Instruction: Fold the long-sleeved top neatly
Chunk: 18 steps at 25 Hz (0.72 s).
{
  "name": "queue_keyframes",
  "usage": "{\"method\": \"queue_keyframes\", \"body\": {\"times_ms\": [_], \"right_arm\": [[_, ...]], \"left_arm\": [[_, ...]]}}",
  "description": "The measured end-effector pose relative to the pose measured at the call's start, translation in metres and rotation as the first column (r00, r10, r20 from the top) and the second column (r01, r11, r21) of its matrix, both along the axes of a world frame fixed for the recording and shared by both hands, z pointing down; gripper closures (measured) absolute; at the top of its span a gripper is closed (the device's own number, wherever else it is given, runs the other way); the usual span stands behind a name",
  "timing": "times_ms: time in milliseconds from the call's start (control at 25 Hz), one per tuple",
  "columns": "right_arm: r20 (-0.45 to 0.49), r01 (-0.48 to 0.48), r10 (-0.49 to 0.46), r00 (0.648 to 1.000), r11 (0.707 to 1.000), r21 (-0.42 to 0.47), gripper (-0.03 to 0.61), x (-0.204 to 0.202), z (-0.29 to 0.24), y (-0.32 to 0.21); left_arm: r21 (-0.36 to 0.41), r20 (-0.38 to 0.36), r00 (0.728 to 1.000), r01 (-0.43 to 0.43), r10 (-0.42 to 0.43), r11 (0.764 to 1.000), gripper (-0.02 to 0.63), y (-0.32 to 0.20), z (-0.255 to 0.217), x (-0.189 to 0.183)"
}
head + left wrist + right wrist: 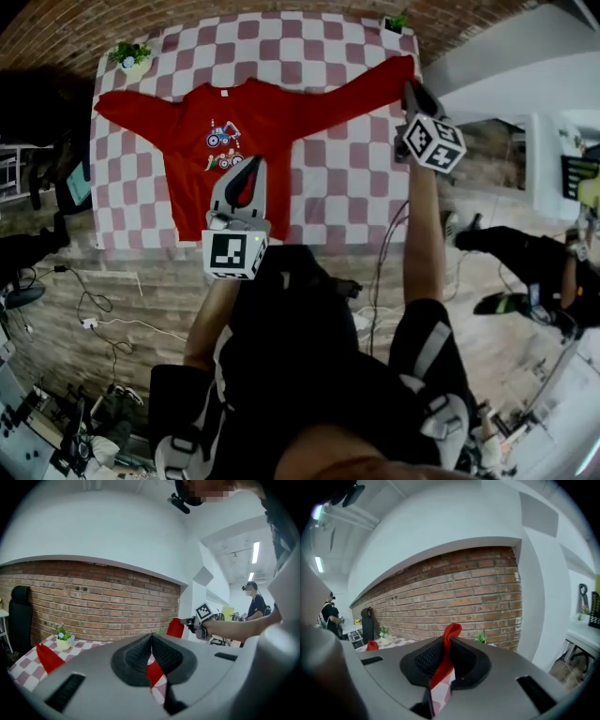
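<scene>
Near edge of the tabletop (349, 192) w/ red-white check cloth: left gripper (249, 169) has its jaws pressed together on a pinch of the red long-sleeved top (272, 117), prob. at its lower part. The top lies spread, print up, sleeves out to both sides. At the far right corner, right gripper (410, 87) has jaws narrow, clamped on the cuff of one sleeve (361, 92). Step, I judge: first fold, right side inward. Next move: carry both grips across together, cloth taut, no twist.
</scene>
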State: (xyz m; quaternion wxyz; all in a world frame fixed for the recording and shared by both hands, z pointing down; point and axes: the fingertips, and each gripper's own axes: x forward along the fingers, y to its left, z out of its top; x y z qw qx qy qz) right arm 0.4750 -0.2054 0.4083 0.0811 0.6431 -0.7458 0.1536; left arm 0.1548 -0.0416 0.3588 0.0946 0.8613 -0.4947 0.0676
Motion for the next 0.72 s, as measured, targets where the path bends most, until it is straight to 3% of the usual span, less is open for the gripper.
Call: {"method": "queue_keyframes", "body": {"times_ms": [240,720], "right_arm": [[-0.052,0.107,-0.104,0.993,0.991,0.078,0.54,-0.068,-0.05,0.032],[-0.165,0.287,-0.261,0.951,0.944,0.161,0.54,-0.201,-0.106,0.081]], "left_arm": [[0.028,0.058,0.997,0.048,-0.049,0.998,0.606,0.035,-0.008,-0.044],[0.024,0.028,0.991,0.131,-0.132,0.991,0.606,0.081,-0.026,-0.14]]}}
